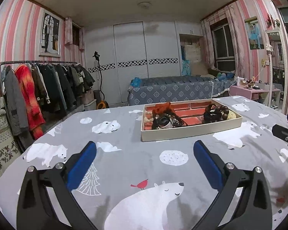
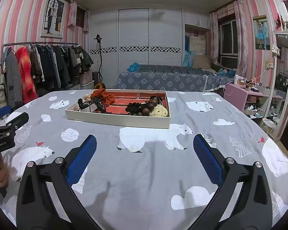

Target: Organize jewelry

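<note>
Both grippers are held low over a bed covered by a grey polar-bear sheet (image 1: 124, 164). The left gripper (image 1: 145, 150) is spread wide with nothing between its blue pads, and the right gripper (image 2: 145, 144) is likewise spread and empty. Ahead of them, a shallow white tray (image 2: 117, 119) is set on the sheet; an orange scrunchie (image 2: 103, 95), dark wooden beads (image 2: 147, 107) and black tangled pieces are gathered inside it.

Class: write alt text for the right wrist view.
An open right gripper hovers over a polar-bear bedsheet, facing a white tray holding wooden beads, an orange scrunchie and dark accessories.
</note>
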`<action>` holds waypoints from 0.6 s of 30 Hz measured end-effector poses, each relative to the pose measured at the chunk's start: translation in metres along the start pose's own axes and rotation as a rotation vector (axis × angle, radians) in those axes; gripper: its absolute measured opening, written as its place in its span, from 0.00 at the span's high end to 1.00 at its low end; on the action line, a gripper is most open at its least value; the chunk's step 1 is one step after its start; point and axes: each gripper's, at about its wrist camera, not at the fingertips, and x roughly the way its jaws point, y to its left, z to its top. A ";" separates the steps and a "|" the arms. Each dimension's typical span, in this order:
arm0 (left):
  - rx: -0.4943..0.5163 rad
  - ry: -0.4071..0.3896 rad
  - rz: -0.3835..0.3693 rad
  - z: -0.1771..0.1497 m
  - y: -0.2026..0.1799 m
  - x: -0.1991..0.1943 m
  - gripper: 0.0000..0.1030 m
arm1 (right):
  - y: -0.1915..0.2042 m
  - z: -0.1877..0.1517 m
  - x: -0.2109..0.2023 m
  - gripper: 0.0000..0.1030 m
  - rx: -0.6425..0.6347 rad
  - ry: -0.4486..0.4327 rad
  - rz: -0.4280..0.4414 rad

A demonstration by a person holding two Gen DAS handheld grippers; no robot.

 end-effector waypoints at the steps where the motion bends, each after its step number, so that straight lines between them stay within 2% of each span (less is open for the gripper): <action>1: 0.001 -0.001 0.001 0.000 0.000 0.000 0.04 | 0.000 0.000 0.000 0.05 -0.001 -0.001 -0.001; 18: -0.013 0.000 0.006 0.001 0.003 0.000 0.04 | -0.001 0.000 0.001 0.05 0.004 0.001 -0.006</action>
